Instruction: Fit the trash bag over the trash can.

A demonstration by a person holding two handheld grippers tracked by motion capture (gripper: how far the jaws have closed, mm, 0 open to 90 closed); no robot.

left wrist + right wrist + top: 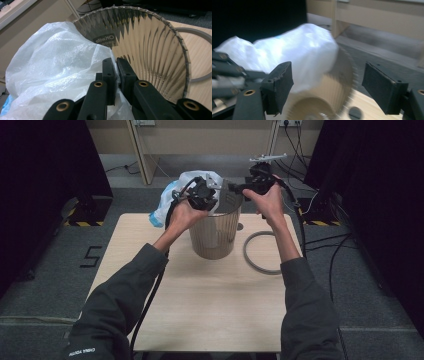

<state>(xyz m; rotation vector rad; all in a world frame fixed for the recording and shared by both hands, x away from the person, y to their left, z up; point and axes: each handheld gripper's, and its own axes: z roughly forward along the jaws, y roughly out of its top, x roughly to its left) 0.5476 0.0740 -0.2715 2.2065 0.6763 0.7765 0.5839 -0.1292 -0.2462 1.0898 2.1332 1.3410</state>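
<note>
Left tool (117,65): jaws pinched on the edge of the white plastic liner bag (53,65) at the near rim of the ribbed bin (215,232) on the worktop (210,305); right tool (327,82): jaws wide, empty, beside the bag; step judged: lining the bin; next: grip the opposite edge, spread it over the rim.
</note>
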